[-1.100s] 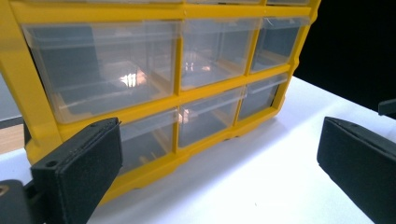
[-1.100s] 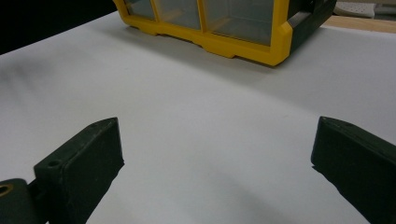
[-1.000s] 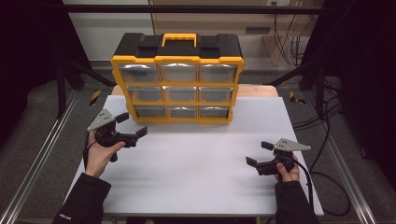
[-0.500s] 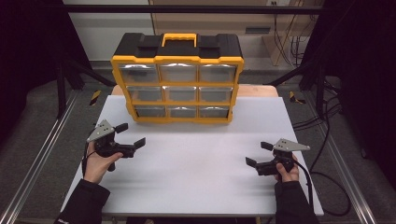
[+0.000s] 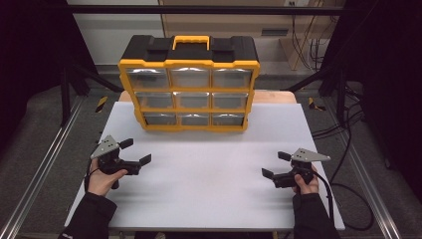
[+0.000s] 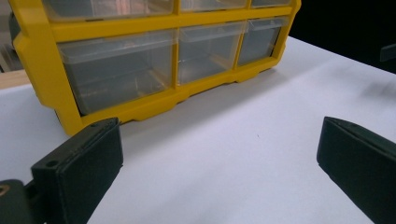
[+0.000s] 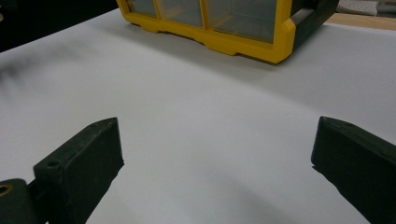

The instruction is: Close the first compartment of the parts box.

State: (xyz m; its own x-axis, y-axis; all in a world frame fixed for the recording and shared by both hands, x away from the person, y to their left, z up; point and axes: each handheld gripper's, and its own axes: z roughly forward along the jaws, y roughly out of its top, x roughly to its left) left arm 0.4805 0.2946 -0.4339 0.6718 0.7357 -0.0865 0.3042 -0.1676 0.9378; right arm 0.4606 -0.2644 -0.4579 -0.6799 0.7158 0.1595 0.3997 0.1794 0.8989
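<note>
One organiser (image 5: 189,84) up top centre of the high view, nine clear drawers (image 5: 192,99) in three rows of three, one yellow handle (image 5: 190,42). One white surface (image 5: 209,174). Two claws: left claw (image 5: 135,152) at lower left, right claw (image 5: 275,165) at lower right, two jaws apiece. Two hands on them.

a white table (image 5: 209,199) sits in a dim room, dark on the left and right. grey floor (image 5: 40,124) lies around it, with metal rails (image 5: 30,184) running along both sides. on the far side stands a pale wall (image 5: 99,35) and a wooden panel (image 5: 278,20). black cables (image 5: 348,144) trail over the floor on the right.
</note>
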